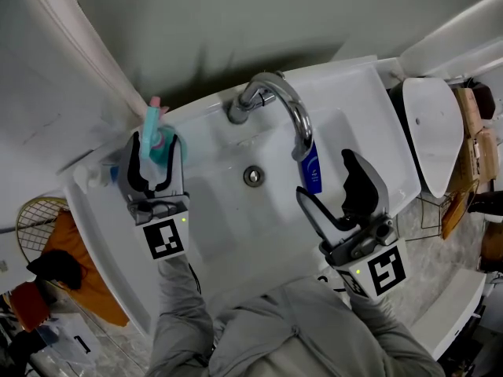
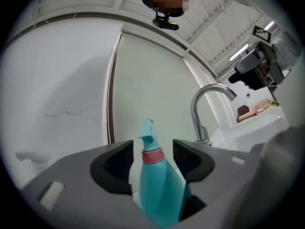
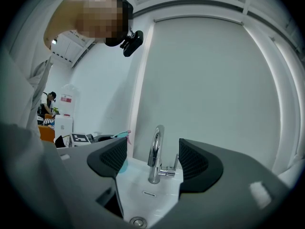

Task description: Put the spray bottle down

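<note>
A teal spray bottle [image 1: 158, 143] with a pink collar stands upright at the back left rim of the white sink [image 1: 220, 226]. My left gripper [image 1: 155, 152] is shut on its body, one finger on each side. In the left gripper view the spray bottle [image 2: 160, 185] fills the space between the jaws of the left gripper [image 2: 152, 156], its nozzle pointing up. My right gripper [image 1: 324, 174] hangs open over the right half of the basin, holding nothing. The right gripper view looks between the jaws of the right gripper [image 3: 152, 159] at the faucet [image 3: 155, 151].
A curved chrome faucet [image 1: 284, 102] arches over the basin, above the drain [image 1: 252, 176]. A blue bottle [image 1: 312, 168] lies beside the faucet's spout. A white lid [image 1: 434, 132] and a shelf with boxes [image 1: 471, 148] stand to the right. An orange cloth [image 1: 82, 269] lies left on the floor.
</note>
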Motion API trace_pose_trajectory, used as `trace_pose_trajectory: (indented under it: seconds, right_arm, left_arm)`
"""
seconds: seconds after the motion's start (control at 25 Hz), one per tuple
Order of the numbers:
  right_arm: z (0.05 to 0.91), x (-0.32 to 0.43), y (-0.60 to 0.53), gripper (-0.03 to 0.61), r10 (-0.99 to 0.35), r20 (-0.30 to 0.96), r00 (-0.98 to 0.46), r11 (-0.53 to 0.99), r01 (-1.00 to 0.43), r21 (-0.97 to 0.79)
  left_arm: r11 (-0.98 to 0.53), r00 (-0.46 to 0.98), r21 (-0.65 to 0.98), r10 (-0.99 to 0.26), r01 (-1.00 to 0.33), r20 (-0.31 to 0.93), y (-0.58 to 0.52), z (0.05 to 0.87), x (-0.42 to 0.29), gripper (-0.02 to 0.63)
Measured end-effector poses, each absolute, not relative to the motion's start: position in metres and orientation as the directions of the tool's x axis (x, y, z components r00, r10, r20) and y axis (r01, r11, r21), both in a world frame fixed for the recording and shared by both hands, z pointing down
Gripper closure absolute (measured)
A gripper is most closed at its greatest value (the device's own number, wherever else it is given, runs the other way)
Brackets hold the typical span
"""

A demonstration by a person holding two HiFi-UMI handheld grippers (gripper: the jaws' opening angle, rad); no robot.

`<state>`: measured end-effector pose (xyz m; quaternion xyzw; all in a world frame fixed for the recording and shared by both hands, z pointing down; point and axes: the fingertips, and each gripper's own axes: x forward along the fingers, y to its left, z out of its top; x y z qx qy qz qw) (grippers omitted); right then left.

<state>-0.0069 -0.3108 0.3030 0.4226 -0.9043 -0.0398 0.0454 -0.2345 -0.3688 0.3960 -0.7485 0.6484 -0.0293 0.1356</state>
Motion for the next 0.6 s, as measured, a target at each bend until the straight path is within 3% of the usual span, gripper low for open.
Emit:
trace_pose_trajectory:
  seconds: [0.6]
  right_arm:
    - [0.306,-0.01,-0.307,0.245,-0.742,0.035,-0.669,0.67,-0.74,0.063]
  left_arm:
    - [-0.084,0.121,-0.256,-0.984,-0.963,-0.132,-0.342,0.375,-0.238,0.334]
